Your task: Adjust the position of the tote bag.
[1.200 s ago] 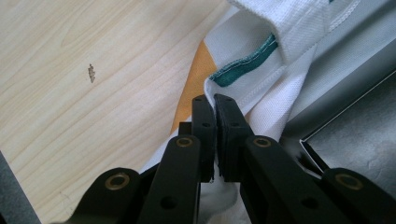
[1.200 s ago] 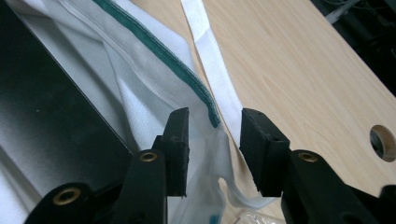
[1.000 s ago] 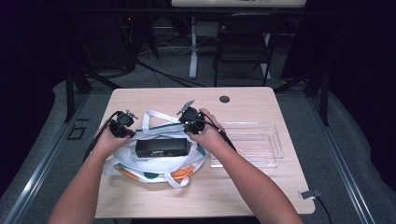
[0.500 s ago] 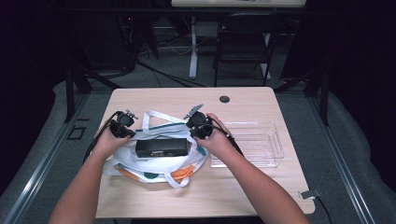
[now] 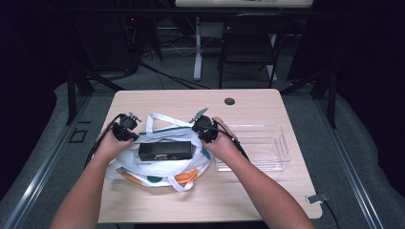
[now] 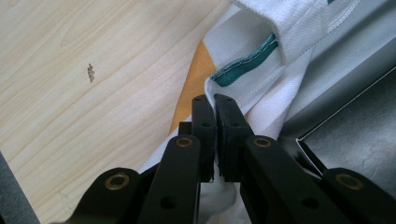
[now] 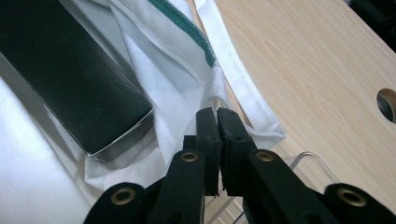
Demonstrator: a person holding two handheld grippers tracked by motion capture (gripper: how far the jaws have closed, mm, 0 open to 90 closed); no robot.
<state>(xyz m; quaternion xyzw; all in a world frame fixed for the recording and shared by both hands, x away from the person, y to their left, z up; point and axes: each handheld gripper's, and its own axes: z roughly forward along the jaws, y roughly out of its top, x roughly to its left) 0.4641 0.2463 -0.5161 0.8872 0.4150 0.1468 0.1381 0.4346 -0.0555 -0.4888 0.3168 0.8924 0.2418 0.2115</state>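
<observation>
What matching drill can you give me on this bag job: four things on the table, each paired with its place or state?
Things:
1. black box
2. clear plastic tray
3. left hand-held gripper
4. round hole

Places or states:
A. bare tabletop near the far edge
B. jaws shut on the white bag's edge
C. lying across the white bag
D. right of the bag, nothing in it

Pairs: 1-C, 2-D, 3-B, 4-A
</observation>
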